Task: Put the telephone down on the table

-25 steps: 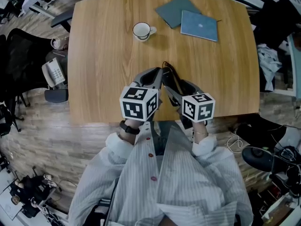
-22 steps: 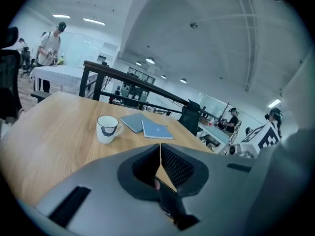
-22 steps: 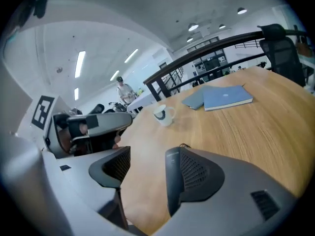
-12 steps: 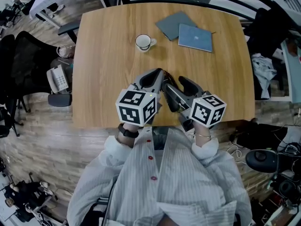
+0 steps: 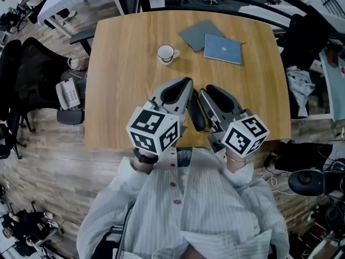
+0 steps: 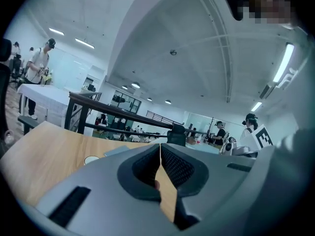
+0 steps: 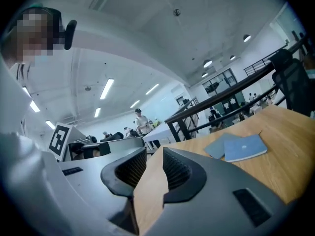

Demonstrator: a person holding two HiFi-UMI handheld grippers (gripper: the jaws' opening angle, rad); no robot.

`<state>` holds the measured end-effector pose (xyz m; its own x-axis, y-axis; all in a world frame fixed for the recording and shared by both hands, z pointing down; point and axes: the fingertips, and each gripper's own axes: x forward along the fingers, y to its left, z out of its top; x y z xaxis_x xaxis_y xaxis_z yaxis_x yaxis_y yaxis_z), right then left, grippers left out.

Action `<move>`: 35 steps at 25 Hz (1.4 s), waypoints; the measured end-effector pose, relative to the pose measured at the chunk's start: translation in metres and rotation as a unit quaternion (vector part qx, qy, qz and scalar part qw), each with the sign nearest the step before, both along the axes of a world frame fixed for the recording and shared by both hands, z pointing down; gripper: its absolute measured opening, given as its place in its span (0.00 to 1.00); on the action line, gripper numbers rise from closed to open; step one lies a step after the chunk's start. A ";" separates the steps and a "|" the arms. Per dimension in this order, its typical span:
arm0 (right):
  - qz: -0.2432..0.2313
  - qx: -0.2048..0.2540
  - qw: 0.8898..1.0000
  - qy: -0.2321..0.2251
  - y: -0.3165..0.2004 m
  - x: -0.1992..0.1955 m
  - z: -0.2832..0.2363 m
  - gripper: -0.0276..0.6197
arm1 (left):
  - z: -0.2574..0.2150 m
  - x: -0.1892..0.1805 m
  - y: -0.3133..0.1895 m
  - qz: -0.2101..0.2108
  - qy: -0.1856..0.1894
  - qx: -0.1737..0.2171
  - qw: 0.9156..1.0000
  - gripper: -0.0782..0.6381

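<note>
Wooden table (image 5: 124, 53), open office. Both grippers are higher and nearer the head camera than a second ago, pointing roughly level.

Left gripper (image 6: 160, 147): jaws pressed together, empty.

Right gripper (image 7: 154, 152): jaws have just been closing; narrow gap, nothing between.

Telephone (image 5: 67, 93) lies off the table on a seat (image 5: 70, 115) at left, held by neither.

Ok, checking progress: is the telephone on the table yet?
Not on it: the telephone sits off the table's left edge, beside a black chair.
</note>
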<state>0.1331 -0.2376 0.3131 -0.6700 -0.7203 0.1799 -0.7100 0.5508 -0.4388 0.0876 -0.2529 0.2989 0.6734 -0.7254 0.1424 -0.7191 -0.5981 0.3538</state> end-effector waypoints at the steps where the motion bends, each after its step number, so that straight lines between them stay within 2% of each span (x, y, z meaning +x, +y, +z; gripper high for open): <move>1: 0.002 0.009 1.000 0.002 0.001 0.001 -0.004 0.22 | -0.004 0.000 0.002 0.001 0.002 0.005 1.000 0.13; 4: 0.002 0.033 0.999 0.009 0.002 0.001 -0.017 0.16 | -0.011 0.000 0.006 0.007 0.007 0.014 1.000 0.13; 8: -0.004 0.049 0.998 0.026 0.003 0.002 -0.024 0.13 | -0.015 0.004 0.008 0.013 0.012 0.019 1.000 0.13; 35: -0.017 0.039 0.998 0.054 0.001 0.000 -0.021 0.10 | -0.016 0.007 0.009 0.013 0.012 0.018 1.000 0.13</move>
<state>0.1335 -0.2365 0.2917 -0.6739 -0.7122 0.1965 -0.7313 0.6052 -0.3144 0.0945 -0.2437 0.2826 0.6951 -0.7119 0.1004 -0.6947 -0.6292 0.3486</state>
